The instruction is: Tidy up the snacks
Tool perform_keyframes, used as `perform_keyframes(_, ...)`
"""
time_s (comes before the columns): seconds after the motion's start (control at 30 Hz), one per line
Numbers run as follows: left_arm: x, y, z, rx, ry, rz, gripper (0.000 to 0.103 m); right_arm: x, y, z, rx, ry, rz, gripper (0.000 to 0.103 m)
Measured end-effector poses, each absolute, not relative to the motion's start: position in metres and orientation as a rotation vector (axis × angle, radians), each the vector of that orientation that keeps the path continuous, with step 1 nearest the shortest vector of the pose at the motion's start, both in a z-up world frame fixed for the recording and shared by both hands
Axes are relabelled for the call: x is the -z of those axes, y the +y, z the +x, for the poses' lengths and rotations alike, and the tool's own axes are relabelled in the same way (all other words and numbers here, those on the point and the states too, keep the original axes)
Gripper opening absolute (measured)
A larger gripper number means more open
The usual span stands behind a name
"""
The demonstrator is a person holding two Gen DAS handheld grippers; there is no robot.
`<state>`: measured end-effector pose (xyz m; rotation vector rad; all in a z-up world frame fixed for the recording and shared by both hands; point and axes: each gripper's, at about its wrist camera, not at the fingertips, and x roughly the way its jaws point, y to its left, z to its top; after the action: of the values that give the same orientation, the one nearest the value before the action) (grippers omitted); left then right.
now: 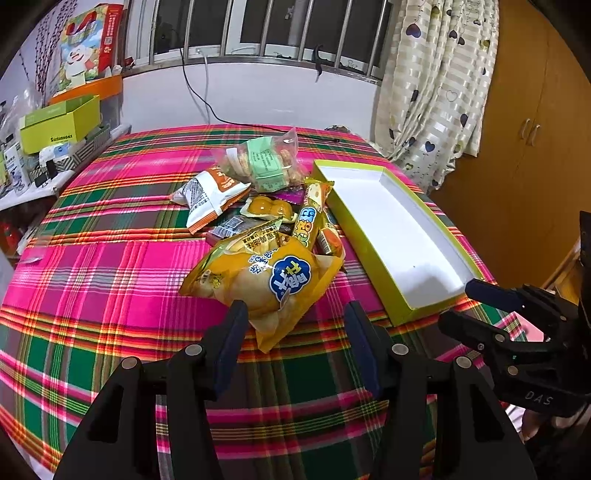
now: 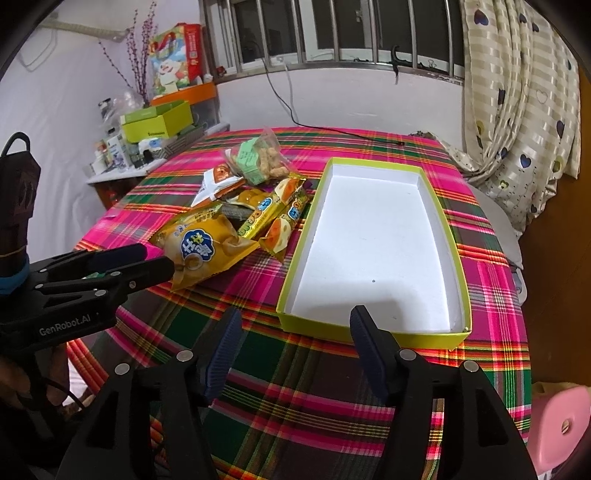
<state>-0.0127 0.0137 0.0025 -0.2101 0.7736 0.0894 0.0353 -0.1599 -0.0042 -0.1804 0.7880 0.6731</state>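
The left tool (image 1: pixel 293 325) is hanging spread before the yellow snack bag (image 1: pixel 258 280); the right tool (image 2: pixel 295 332) is gaping, empty, at the green box (image 2: pixel 448 236)'s near rim; pinching the bag's corner seam should work best; plaid cloth is covering the desk (image 1: pixel 110 295); window bars (image 1: pixel 266 26) and a curtain (image 1: pixel 443 74) are standing beyond.

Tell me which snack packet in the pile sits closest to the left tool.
The big yellow bag with the blue cloud logo. Its corner reaches between the open left tool fingers, while the other packets lie behind it, farther up the table.
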Motion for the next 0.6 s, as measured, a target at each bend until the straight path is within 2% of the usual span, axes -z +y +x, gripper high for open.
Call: perform_keyframes(0.6, -0.002, 0.026, -0.014, -0.104, 0.769, -0.246, 0.056, 0.004, -0.153, 0.035, -0.696, 0.786, -0.183, 0.062)
